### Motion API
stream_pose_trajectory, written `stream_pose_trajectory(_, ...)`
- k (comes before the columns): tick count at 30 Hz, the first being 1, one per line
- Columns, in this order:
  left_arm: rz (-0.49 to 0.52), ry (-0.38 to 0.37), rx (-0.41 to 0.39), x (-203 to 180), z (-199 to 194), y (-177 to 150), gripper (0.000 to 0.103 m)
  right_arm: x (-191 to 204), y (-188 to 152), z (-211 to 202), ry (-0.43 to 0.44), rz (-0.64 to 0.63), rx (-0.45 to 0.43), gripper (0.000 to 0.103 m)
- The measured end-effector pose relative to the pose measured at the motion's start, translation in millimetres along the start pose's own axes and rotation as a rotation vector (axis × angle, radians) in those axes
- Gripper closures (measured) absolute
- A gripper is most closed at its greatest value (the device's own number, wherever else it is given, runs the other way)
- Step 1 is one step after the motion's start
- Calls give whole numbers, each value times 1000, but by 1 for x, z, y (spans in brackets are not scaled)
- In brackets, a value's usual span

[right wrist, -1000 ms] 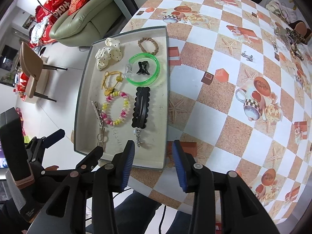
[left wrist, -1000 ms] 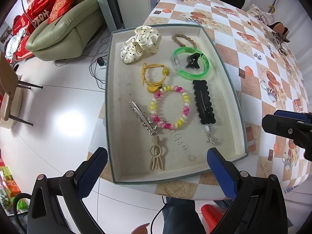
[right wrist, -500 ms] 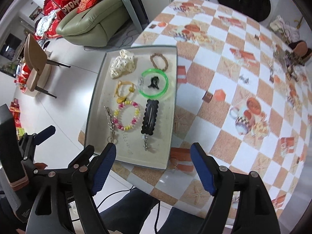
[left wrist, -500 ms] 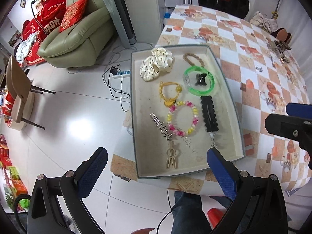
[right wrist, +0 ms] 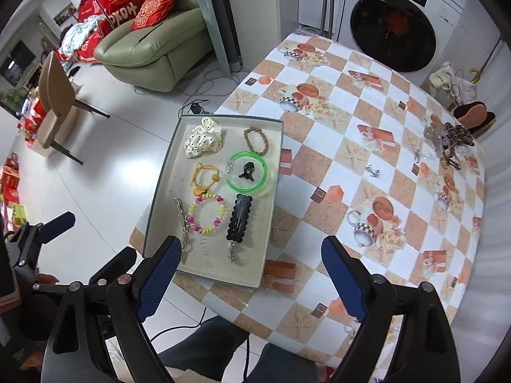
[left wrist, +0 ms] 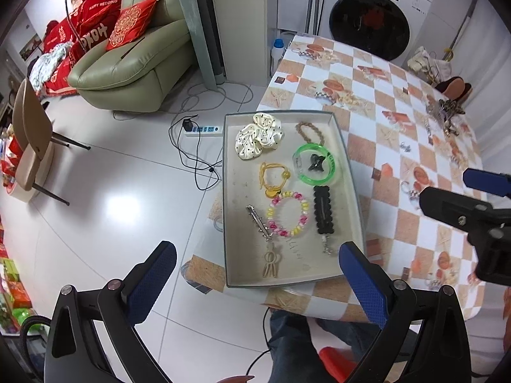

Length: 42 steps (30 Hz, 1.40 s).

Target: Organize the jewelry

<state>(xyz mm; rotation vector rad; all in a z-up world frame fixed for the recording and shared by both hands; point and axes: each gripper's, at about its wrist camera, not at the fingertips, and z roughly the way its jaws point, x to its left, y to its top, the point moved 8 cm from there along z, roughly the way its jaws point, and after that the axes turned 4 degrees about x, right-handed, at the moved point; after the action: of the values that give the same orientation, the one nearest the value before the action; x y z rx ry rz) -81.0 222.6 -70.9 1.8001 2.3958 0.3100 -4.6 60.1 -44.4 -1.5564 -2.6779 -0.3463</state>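
A: We logged the tray [left wrist: 351,191] at the table's [left wrist: 399,121] near-left corner, one long side overhanging the edge above the white floor [left wrist: 111,191]. Everything right of it was bare checked cloth as far as a small metal piece [right wrist: 372,170] and a tangled heap of jewelry [right wrist: 447,146] at the far right rim, so there was open room to travel.

B: Agreed. Writing we could read: "HAPPY WEDDING" on a red cushion [left wrist: 102,6] on the green sofa [left wrist: 127,73]. There were faint scribbles on the tray floor near its front, which we could not read.

A: Tray contents, back to front: a cream polka-dot scrunchie [left wrist: 258,135], a braided brown band [left wrist: 309,131], a green bangle [left wrist: 314,166] with a small black claw clip [left wrist: 314,163] inside its ring, a yellow hair tie [left wrist: 273,177], a pink-and-yellow bead bracelet [left wrist: 287,214], a black scalloped hair clip [left wrist: 323,210], a silver clip [left wrist: 258,223] and a beige bunny-shaped clip [left wrist: 270,260]. All lay flat and mostly apart.

B: Tools: the left gripper [left wrist: 255,274] hung above the tray's front edge, jaws spread wide, nothing between them. The right gripper [right wrist: 249,277] hovered over the tray's near right corner; its jaws were opening, empty as well.
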Motion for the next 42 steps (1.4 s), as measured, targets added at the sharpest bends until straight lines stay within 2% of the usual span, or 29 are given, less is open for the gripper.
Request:
stream_pose_trajectory(10,-22,12,-7,4,-24,1,0,0,0,-15,-39,0,10,12)
stream_pose_trajectory(42,-26,21,-2,5,-26,-1,0,6,2,-17,-44,-6,2,12)
